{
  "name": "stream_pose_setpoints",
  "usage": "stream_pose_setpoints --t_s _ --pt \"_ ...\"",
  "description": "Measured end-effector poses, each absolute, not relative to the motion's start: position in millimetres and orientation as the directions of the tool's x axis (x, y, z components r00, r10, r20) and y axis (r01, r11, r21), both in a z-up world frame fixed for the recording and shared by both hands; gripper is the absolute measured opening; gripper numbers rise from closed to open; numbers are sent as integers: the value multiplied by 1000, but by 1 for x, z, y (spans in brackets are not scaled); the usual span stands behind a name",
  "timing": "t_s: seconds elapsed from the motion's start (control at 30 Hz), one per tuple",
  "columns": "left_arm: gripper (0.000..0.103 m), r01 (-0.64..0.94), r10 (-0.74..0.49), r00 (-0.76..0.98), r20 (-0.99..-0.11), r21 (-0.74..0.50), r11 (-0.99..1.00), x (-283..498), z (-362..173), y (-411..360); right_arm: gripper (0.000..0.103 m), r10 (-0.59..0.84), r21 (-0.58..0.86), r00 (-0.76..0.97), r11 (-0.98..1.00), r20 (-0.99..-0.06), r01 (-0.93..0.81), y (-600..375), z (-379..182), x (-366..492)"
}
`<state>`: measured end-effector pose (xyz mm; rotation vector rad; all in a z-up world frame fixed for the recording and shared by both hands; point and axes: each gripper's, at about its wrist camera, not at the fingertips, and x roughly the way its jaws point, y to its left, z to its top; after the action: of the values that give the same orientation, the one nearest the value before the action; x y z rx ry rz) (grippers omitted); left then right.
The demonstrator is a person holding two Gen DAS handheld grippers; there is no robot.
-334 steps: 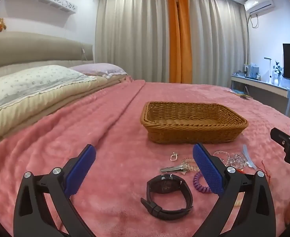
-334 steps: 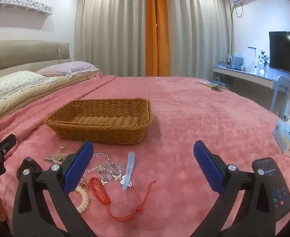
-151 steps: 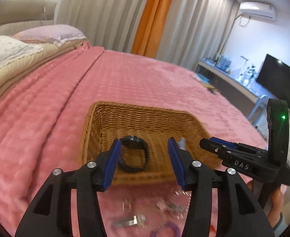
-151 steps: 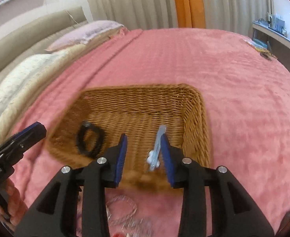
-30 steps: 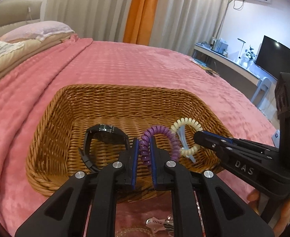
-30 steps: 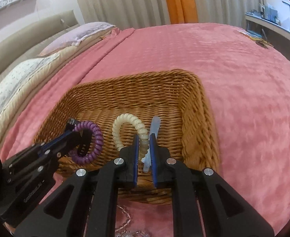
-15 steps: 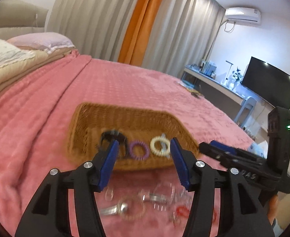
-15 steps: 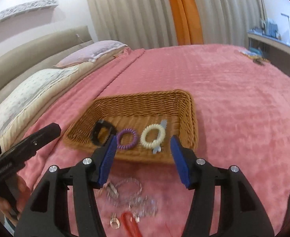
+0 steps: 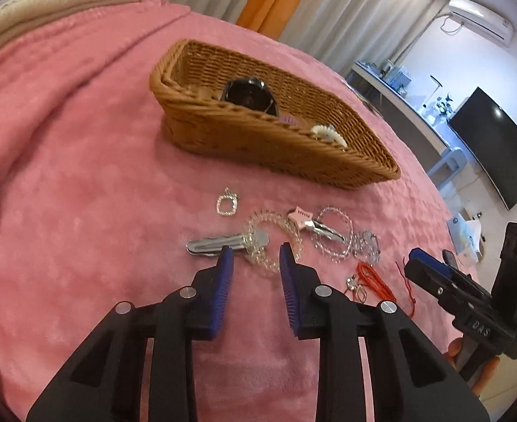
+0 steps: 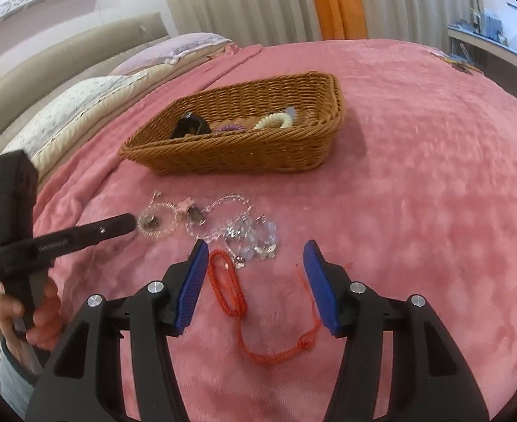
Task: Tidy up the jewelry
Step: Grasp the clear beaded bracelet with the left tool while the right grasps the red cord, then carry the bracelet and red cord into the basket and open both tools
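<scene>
The wicker basket (image 9: 258, 140) (image 10: 240, 151) on the pink blanket holds a black watch (image 9: 247, 95), a purple coil (image 10: 230, 128) and a cream coil (image 10: 272, 121). In front of it lie a silver clip (image 9: 216, 244), clear bead bracelets (image 9: 332, 232), a pink star clip (image 9: 302, 216), a ring pendant (image 9: 227, 204) and a red cord (image 10: 226, 288). My left gripper (image 9: 256, 256) hangs low over the silver clip's end and a bead bracelet, jaws closing, pads not pressing on anything. My right gripper (image 10: 254, 248) is open above the red cord and crystal charms (image 10: 258, 239).
Pillows (image 10: 82, 105) line the left side of the bed. A desk and a dark TV (image 9: 494, 147) stand beyond the bed's right edge, with a tissue pack (image 9: 464, 228) near it. A hand (image 10: 40, 316) holds the left gripper's handle.
Both grippers have let the coils go into the basket, pulled back and come down over the loose jewelry. The left jaws are narrower than half a second ago.
</scene>
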<state>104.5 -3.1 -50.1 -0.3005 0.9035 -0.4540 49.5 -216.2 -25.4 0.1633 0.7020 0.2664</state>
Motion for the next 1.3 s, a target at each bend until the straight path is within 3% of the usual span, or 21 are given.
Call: stream_pose_setpoints --t_s 0.5,0.53,0.6,0.63,0.7,0.77,1.3 --pt "32 225 -453 525 -720 -396 890 111 -63 -26 52 206 60 678 971 -706 -232 -179 -46 53" --pt "31 222 -451 525 -722 -395 891 112 -63 -27 49 197 49 681 972 -705 -230 -178 -46 53" --pt "22 209 -431 533 -728 -380 901 113 -64 -28 21 177 29 692 975 -699 -220 -175 -45 51" --pt "18 201 -421 536 -732 -373 906 113 -64 -28 18 169 17 695 976 -699 -219 -174 -45 51" --pt "17 205 -416 542 -730 -365 908 113 -65 -29 16 155 -10 695 974 -702 -228 -170 -45 49" --pt "8 210 -404 552 -730 -347 914 111 -64 -30 11 157 -17 699 972 -698 -235 -169 -45 48" --pt "7 355 -479 691 -541 -323 877 67 -25 -27 9 292 124 790 955 -538 -268 -198 -14 24"
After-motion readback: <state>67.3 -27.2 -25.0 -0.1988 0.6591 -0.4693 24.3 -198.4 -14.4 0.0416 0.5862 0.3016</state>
